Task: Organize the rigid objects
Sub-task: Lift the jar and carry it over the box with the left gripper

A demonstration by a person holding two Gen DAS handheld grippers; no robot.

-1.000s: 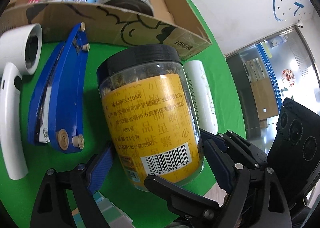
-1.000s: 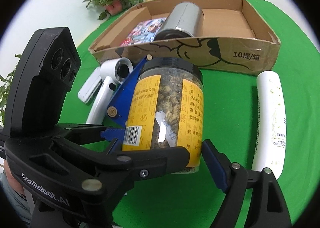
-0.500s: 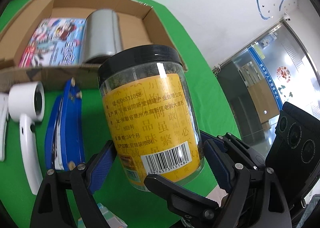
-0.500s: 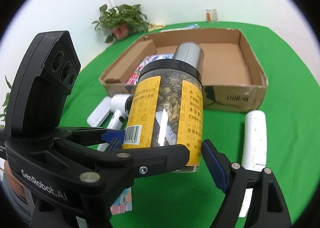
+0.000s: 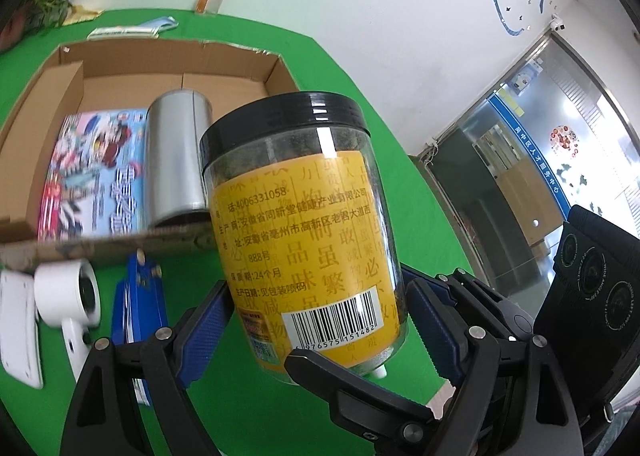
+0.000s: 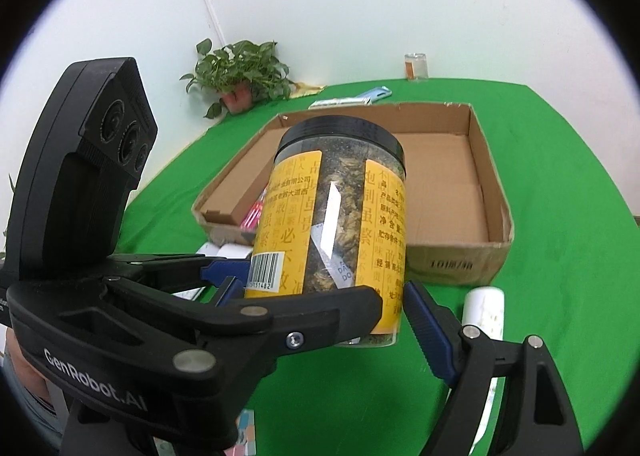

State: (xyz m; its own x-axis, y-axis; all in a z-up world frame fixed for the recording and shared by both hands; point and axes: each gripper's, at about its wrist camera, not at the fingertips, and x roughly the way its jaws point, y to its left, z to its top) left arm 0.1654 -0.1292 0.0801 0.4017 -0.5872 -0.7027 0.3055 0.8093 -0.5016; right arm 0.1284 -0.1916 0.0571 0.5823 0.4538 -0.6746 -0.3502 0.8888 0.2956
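a clear plastic jar with a black screw lid and a yellow label is gripped between two grippers and held above a green tabletop. the fingers of the left gripper are closed on the jar's lower part, blue pads pressing on either side; the fingers of the right gripper are closed on the same lower part. on the jar's label, the number 4006331058, "888号", "24个月" and a barcode ending 151482 can be read, amid chinese text; dried brownish contents are seen through the clear strip. "genrobot.ai" is printed in grey on a black gripper body in the right view.

beyond the jar, an open cardboard box lies on the tabletop, with "10提/箱" printed on its near wall. inside the box, left of the jar, a silver can lies beside a colourful printed book. below the box's near wall, left of the jar, a white handheld device and a blue flat tool lie. right of the jar, a white tube lies.
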